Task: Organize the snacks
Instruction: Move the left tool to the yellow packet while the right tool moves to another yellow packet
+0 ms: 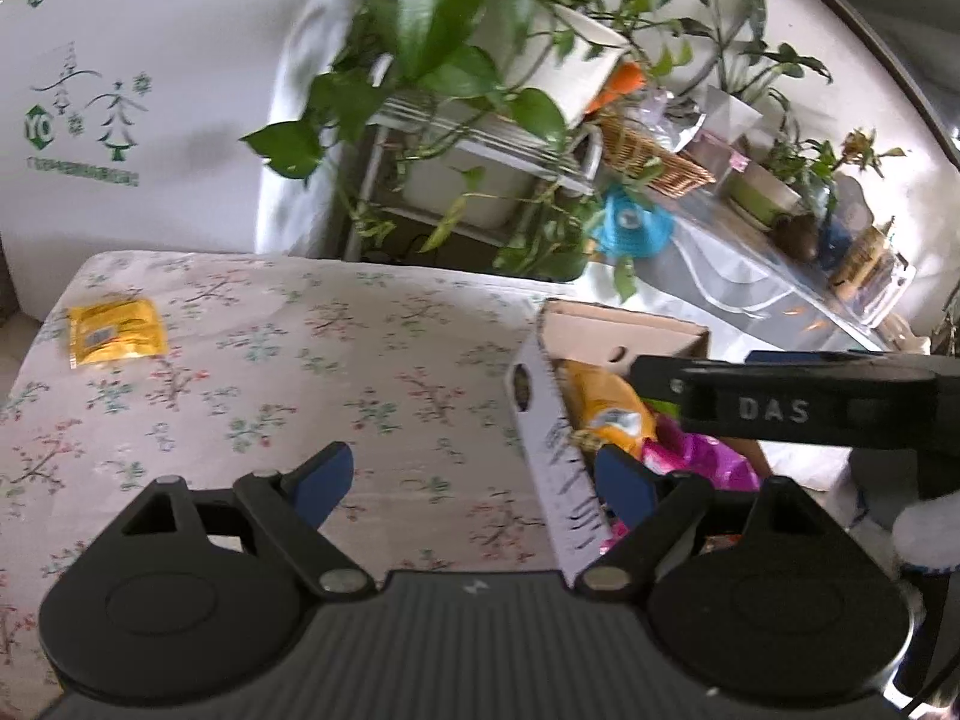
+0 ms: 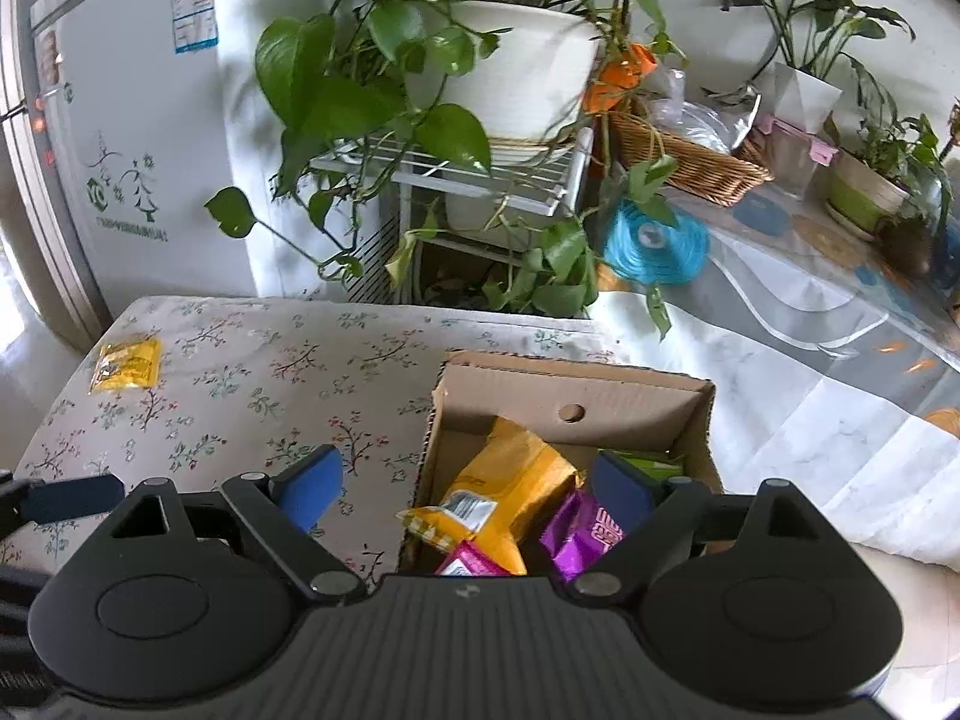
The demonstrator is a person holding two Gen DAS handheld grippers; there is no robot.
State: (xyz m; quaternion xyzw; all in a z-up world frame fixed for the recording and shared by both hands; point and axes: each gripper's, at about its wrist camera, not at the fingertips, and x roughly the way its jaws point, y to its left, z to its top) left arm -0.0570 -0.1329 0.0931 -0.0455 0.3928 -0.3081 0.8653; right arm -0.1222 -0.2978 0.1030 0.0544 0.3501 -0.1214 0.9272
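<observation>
One cardboard box [image 2: 576, 402] sits on the floral tablecloth [image 2: 252, 378], corrugated, with a round finger hole in its far wall. Inside I count four crinkly snack bags – a big yellow bag [image 2: 510, 492], a purple foil bag [image 2: 585, 531], a small pink one [image 2: 471, 564] at about 6 o'clock, and a green packet [image 2: 651, 461] at 3. A fifth, a flat yellow sachet [image 2: 126, 365], lies alone well away at 10 o'clock. Two grippers: the right gripper [image 2: 465, 483] spread wide over the box's near edge, holding nothing; the left gripper [image 1: 474, 474] likewise gaping and empty, the box's white outer wall [image 1: 552, 450] between its blue pads
</observation>
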